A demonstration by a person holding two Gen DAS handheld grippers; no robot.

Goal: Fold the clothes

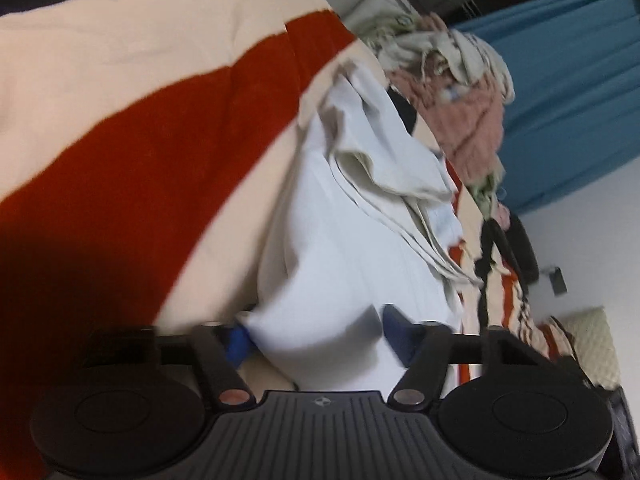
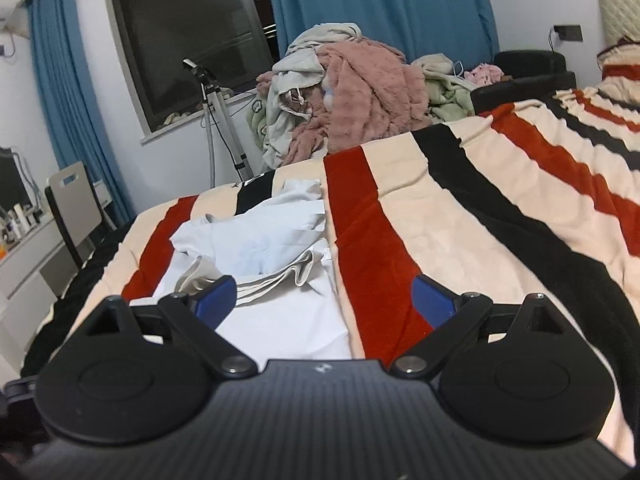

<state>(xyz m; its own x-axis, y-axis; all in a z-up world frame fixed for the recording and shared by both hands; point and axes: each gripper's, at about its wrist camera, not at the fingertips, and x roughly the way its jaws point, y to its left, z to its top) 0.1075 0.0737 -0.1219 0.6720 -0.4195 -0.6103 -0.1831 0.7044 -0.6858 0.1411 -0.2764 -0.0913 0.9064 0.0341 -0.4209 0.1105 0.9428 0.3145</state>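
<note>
- The left tongs [image 1: 318,340] are seen spread fairly wide, and white cloth of the shirt [image 1: 340,280] is bunched between the two blue pads [image 1: 237,342]; both pads are pressed against or partly covered by the fabric, but whether the cloth is pinched cannot be told, since the view is blurred by motion.
- The right tongs [image 2: 326,300] are held wide open and nothing is gripped; the left pad [image 2: 214,298] is seen over the grey-white folds of the shirt [image 2: 256,252], and whether it touches them cannot be told, while the right pad [image 2: 434,300] is seen over a red stripe of the blanket [image 2: 460,220].
- In the right wrist view the shirt is found crumpled on the bed, from the centre towards 9 o'clock, just beside the red stripe.
- In the left wrist view the shirt is spread from 6 o'clock up to the centre, with a greyish fold at its upper end.
- The bed is covered by the striped blanket in cream, red and black.
- A heap of clothes [image 2: 352,84], pink plush among it, is piled at 12 o'clock in the right wrist view, beyond the bed.
- Blue curtains [image 2: 380,0] and a dark window [image 2: 184,28] are seen behind the heap.
- A chair [image 2: 74,204] is seen at 9 o'clock.
</note>
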